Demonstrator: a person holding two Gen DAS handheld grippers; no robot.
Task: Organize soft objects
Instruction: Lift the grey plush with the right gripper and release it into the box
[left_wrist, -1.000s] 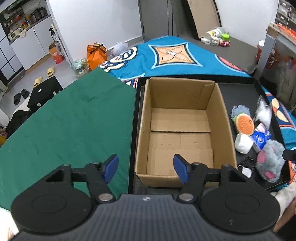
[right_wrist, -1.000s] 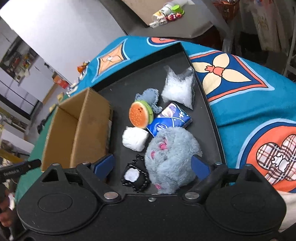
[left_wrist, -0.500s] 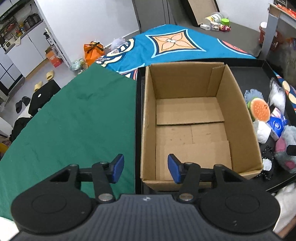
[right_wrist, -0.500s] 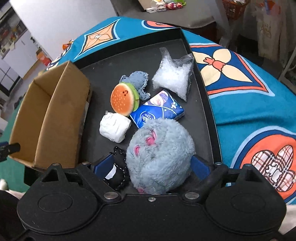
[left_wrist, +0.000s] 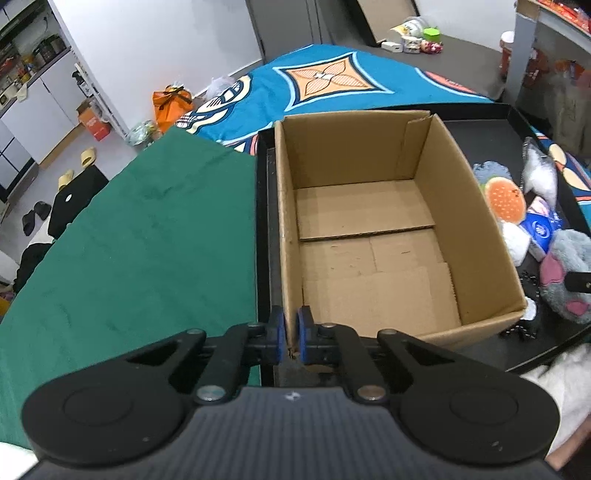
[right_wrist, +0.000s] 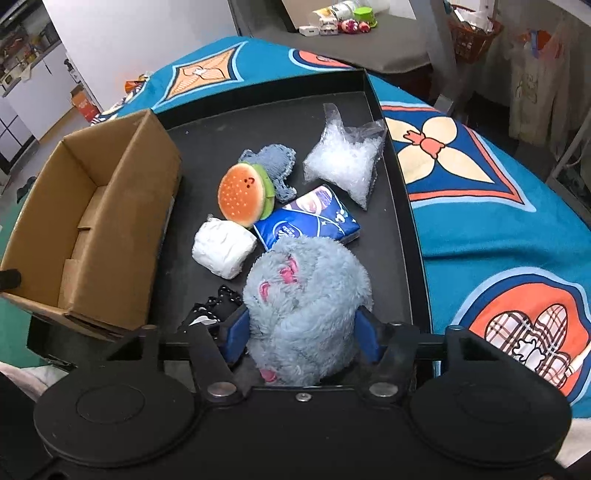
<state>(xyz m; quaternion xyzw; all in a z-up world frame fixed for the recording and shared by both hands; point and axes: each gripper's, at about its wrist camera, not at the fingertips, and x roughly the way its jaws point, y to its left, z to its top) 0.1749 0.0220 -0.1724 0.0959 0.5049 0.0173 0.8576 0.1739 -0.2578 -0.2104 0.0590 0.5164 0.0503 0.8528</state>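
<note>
An open, empty cardboard box (left_wrist: 369, 236) stands on a black tray (right_wrist: 399, 206). My left gripper (left_wrist: 291, 334) is shut on the box's near left corner wall. My right gripper (right_wrist: 301, 328) is closed on a fluffy grey plush (right_wrist: 306, 295) with pink ears; the plush also shows in the left wrist view (left_wrist: 565, 273). Beyond it lie a burger plush (right_wrist: 243, 194), a white soft bundle (right_wrist: 223, 251), a blue tissue pack (right_wrist: 308, 221), a blue-grey cloth (right_wrist: 275, 162), a clear bag of white filling (right_wrist: 347, 162) and a black beaded item (right_wrist: 210, 310).
A green cloth (left_wrist: 140, 240) covers the table left of the tray. A blue patterned blanket (right_wrist: 498, 206) lies right of and behind the tray. Floor clutter and cabinets are at the far left.
My left gripper closed from wide open onto the box's corner wall. My right gripper moved forward over the grey plush and closed on its sides.
</note>
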